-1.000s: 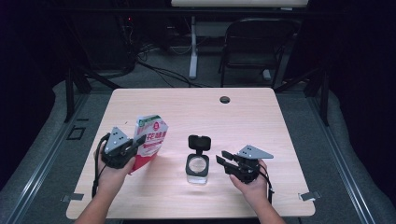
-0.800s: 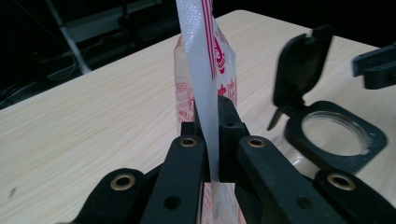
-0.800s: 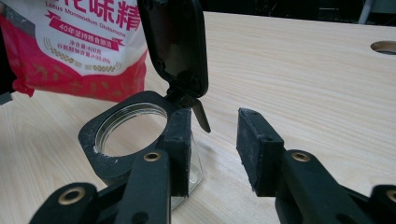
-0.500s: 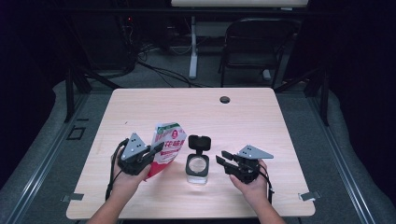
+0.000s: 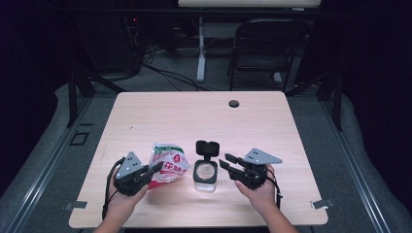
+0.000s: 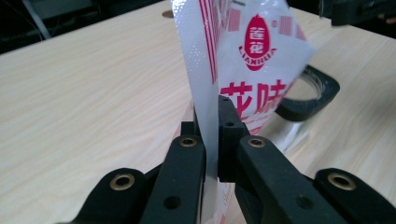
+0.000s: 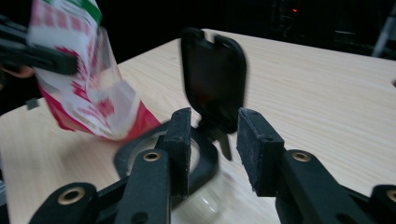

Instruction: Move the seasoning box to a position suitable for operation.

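Seasoning bag (image 5: 168,164), red and white, hangs tilted over the near-left part of the wooden table (image 5: 194,116), just beside the clear jar (image 5: 205,173) with its black lid (image 5: 206,147) flipped upright. In the high view the left gripper (image 5: 154,170) pinches the bag's edge; the left gripper view shows the jaws clenched flat on the bag's plastic seam and its red printed emblem. The right gripper (image 7: 214,149) stands half parted just beside the jar, nothing between its pads (image 7: 254,140); the right gripper view frames the lid between them, farther off.
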`<state>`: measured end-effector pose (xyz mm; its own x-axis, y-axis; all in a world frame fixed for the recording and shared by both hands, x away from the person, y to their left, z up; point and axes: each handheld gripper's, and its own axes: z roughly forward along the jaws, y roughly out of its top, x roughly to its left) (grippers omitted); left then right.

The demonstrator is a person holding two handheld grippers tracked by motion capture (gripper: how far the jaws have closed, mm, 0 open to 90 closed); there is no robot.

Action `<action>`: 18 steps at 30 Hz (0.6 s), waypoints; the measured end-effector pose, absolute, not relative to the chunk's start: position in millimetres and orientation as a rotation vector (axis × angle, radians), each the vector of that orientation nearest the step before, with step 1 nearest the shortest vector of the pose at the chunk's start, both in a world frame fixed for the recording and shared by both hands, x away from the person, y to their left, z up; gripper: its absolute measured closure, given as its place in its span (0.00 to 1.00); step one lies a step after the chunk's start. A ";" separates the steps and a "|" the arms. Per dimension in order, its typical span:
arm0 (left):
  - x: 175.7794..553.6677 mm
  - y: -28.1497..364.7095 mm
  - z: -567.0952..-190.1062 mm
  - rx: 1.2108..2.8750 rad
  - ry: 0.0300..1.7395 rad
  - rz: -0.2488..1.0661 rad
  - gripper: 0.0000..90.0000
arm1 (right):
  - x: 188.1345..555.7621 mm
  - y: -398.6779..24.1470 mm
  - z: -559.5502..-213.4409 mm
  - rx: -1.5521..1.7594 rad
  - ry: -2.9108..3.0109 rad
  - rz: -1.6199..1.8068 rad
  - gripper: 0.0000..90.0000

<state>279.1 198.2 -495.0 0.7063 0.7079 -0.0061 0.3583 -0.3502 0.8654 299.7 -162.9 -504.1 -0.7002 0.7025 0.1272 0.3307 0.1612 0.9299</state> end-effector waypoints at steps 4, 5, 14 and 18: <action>272.6 200.0 -503.2 1.975 0.827 0.457 1.00 | 298.6 -147.2 -497.3 0.923 2.153 1.595 0.71; 271.3 200.1 -504.4 1.973 0.830 0.462 1.00 | 298.1 -141.4 -495.2 0.894 2.178 1.599 0.70; 265.0 196.4 -512.0 1.972 0.850 0.435 1.00 | 301.9 -105.2 -493.6 0.814 2.317 1.674 0.65; 264.2 194.6 -513.4 1.971 0.849 0.422 1.00 | 300.5 -95.2 -492.9 0.779 2.354 1.697 0.63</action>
